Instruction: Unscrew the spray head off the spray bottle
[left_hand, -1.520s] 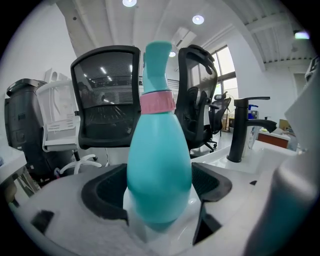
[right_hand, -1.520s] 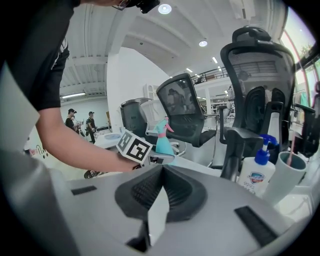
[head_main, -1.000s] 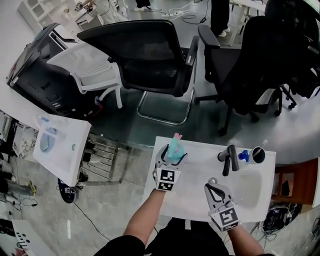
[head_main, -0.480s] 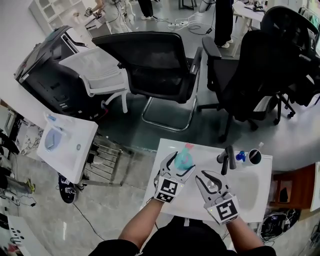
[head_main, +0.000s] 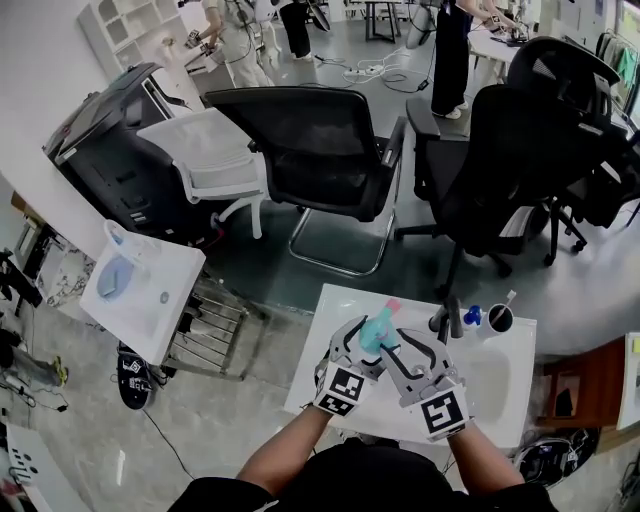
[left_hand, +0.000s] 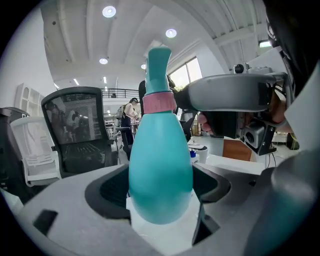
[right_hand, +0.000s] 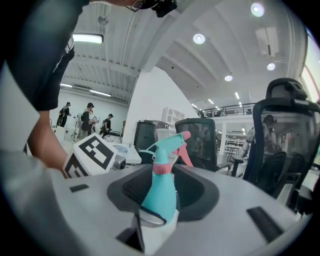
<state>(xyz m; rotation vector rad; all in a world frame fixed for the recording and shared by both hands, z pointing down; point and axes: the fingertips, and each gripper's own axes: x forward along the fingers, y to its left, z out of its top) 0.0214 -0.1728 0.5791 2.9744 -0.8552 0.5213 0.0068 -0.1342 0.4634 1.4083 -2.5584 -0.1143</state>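
Note:
A teal spray bottle with a pink collar and a teal spray head stands upright over the white table. My left gripper is shut on the bottle's fat lower body. My right gripper has come in from the right. Its jaws are opening, one on each side of the bottle. The pads do not press on it. The pink trigger points away from me in the right gripper view.
A black handled tool, a small blue item and a black cup stand at the table's far right. Black office chairs are beyond the table. A white stand is to the left.
My right gripper has moved from the table's near right side up and left to the bottle, and its jaws have spread. The left gripper has kept hold of the bottle.

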